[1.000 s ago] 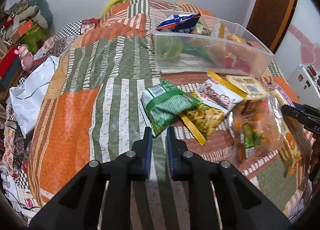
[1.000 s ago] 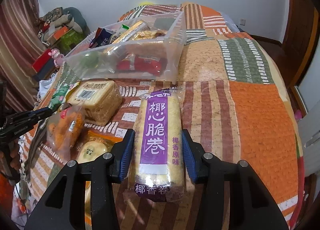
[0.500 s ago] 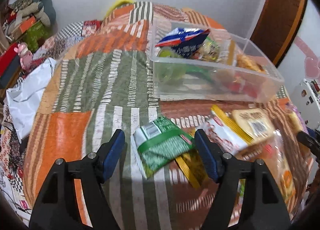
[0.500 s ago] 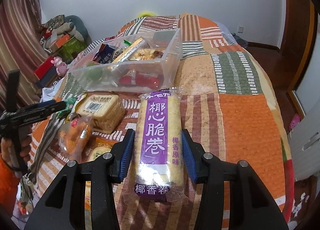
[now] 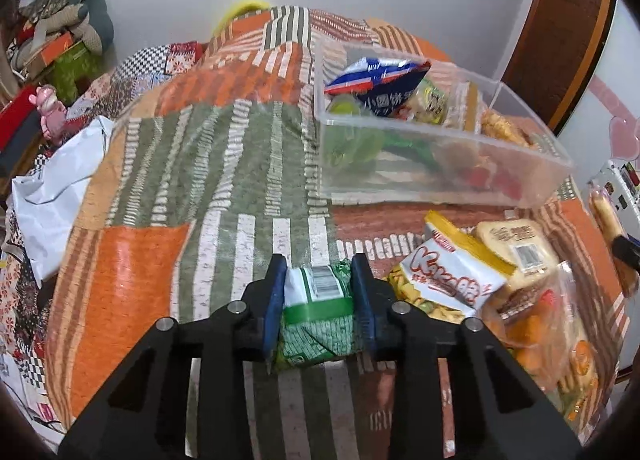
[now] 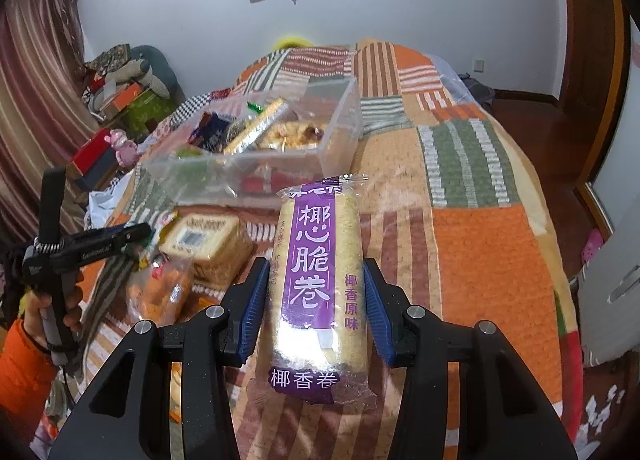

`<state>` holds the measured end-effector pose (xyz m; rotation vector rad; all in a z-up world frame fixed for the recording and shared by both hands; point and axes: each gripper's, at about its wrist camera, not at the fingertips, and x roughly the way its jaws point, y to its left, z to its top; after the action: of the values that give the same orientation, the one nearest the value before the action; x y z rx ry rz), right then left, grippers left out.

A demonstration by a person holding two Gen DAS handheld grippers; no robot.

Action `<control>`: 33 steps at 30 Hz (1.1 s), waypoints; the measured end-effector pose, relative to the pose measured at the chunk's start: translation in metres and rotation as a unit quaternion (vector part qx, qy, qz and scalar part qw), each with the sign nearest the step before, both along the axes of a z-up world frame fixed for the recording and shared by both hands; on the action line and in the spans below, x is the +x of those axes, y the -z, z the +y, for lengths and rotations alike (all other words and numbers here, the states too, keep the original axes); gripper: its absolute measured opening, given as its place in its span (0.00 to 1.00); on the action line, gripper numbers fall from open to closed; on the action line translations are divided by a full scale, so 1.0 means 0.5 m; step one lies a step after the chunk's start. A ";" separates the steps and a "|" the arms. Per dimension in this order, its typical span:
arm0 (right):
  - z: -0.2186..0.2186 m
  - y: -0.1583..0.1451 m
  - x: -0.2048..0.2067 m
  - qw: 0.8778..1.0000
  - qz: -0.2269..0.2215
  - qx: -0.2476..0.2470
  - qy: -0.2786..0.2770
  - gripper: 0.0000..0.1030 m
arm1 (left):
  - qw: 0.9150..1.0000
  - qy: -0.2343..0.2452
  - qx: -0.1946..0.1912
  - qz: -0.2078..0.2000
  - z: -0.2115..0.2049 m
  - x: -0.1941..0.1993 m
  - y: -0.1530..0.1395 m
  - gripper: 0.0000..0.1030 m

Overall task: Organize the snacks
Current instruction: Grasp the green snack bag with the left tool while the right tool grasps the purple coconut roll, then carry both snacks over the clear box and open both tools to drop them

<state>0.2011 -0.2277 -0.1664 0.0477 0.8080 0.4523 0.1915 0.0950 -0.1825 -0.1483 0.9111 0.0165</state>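
My left gripper (image 5: 319, 280) is shut on a green snack packet (image 5: 318, 318) lying on the patchwork bedspread. My right gripper (image 6: 315, 288) is shut on a long purple-labelled coconut roll pack (image 6: 320, 280) and holds it above the bed. A clear plastic bin (image 5: 436, 164) holding several snacks stands beyond both; it also shows in the right wrist view (image 6: 260, 156). Loose snacks lie right of the left gripper: a white and red bag (image 5: 452, 280), a bread pack (image 5: 520, 252) and an orange snack bag (image 5: 540, 324).
The striped orange and green bedspread (image 5: 180, 196) covers the bed. A white plastic bag (image 5: 52, 188) lies at its left edge. Boxes and a pink toy (image 5: 50, 108) sit beyond the left side. A door (image 6: 588, 60) is at the right.
The left gripper opened wide, moved forward over the green packet and closed on it. The right gripper has lifted the coconut roll pack higher above the bed.
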 end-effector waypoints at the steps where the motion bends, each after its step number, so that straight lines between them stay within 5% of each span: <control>1: 0.001 -0.006 0.003 1.000 -0.004 0.002 -0.001 0.41 | 1.000 0.000 -0.001 -0.004 0.003 -0.003 -0.008 0.30; 5: 0.008 -0.026 0.013 1.000 -0.020 0.010 -0.002 0.41 | 1.000 -0.002 -0.006 -0.025 0.005 -0.008 -0.045 0.25; 6: 0.011 -0.031 0.015 1.000 -0.023 0.013 -0.003 0.41 | 1.000 -0.001 -0.007 -0.029 0.005 -0.010 -0.052 0.08; 14: 0.037 -0.057 0.039 0.999 -0.044 0.027 -0.013 0.41 | 0.999 0.007 -0.016 -0.051 -0.004 0.009 -0.112 0.05; 16: 0.043 -0.058 0.043 0.998 -0.044 0.031 -0.016 0.41 | 0.999 0.011 -0.015 -0.035 -0.008 0.017 -0.099 0.14; 18: 0.050 -0.056 0.045 0.998 -0.042 0.034 -0.020 0.41 | 1.000 0.008 -0.019 -0.019 -0.005 0.024 -0.078 0.47; 20: 0.053 -0.051 0.046 0.998 -0.040 0.033 -0.023 0.41 | 1.000 -0.003 -0.028 -0.007 -0.001 0.028 -0.050 0.61; 31: 0.044 -0.037 0.066 0.999 -0.027 0.033 -0.017 0.41 | 0.999 -0.005 -0.021 0.047 -0.015 0.106 0.056 0.62; 33: 0.041 -0.039 0.071 0.999 -0.026 0.038 -0.016 0.41 | 0.999 -0.010 -0.015 0.040 -0.015 0.103 0.061 0.49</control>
<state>0.2365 -0.2072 -0.1472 0.0936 0.7401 0.5131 0.2430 0.0875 -0.2129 -0.1867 0.9891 0.0275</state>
